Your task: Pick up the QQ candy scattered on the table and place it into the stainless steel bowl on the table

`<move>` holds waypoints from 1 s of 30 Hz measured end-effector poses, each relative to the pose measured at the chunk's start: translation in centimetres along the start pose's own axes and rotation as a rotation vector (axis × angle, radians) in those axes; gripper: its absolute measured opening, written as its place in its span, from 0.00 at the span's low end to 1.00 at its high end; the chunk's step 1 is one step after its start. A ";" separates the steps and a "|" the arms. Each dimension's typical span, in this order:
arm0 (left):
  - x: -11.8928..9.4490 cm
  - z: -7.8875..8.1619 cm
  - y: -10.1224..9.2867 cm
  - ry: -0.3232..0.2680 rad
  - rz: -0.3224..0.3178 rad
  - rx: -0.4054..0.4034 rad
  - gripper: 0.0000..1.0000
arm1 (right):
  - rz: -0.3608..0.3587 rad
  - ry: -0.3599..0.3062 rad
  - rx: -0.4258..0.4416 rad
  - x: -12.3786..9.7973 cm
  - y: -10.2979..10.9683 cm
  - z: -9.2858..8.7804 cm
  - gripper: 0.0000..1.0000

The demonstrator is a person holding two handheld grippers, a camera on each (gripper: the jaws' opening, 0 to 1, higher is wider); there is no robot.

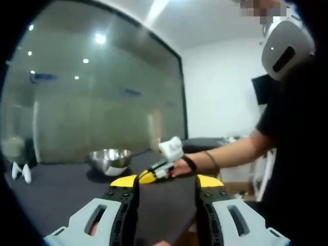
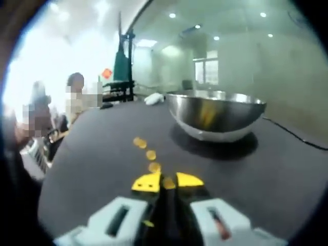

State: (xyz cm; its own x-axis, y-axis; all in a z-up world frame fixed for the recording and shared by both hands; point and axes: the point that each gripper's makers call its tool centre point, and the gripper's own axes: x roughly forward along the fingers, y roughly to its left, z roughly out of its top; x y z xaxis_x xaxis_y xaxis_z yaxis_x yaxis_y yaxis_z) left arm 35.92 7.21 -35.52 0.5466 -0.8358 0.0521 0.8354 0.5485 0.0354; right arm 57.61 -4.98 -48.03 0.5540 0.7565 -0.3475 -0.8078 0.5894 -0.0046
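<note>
Just short of the stainless steel bowl on the desk, the right tongs pinch one QQ candy and could squirt it loose, while the left tongs gape empty.

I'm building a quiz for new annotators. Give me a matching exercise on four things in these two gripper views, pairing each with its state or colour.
Things:
1. stainless steel bowl
2. candies
3. left gripper
4. right gripper

States:
A. fingers nearly shut around a candy
B. orange, in a loose line on the table
C. fingers wide apart, nothing between
D. shiny, upright on the dark table

Pairs: 1-D, 2-B, 3-C, 4-A
</note>
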 end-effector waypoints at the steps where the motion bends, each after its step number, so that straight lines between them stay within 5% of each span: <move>1: 0.1 0.0 -0.1 0.002 -0.003 0.004 0.45 | -0.002 -0.001 -0.009 0.0 0.0 0.0 0.10; 9: 0.0 0.3 -0.1 -0.001 -0.011 0.005 0.45 | -0.011 -0.031 -0.017 -0.9 0.7 1.2 0.10; 14: -0.1 0.7 0.0 -0.013 -0.017 0.006 0.45 | -0.040 -0.147 -0.075 -2.2 0.3 6.5 0.10; 20: 0.0 0.7 -0.2 -0.019 -0.028 0.004 0.45 | -0.125 -0.210 -0.106 -2.1 -2.5 12.0 0.10; 24: -0.6 1.1 -0.3 -0.039 -0.017 0.004 0.45 | -0.245 -0.251 -0.101 -0.5 -6.6 14.9 0.10; 30: -1.3 0.8 1.1 -0.047 0.036 -0.019 0.45 | -0.329 -0.282 -0.041 1.7 -9.1 15.8 0.10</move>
State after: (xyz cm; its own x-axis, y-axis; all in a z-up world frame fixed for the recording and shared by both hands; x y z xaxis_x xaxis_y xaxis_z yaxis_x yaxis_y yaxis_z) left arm 36.11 8.92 -34.80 0.5734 -0.8132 0.0999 0.8164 0.5773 0.0133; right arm 69.11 -4.56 -33.74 0.8119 0.5816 -0.0512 -0.5833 0.8046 -0.1112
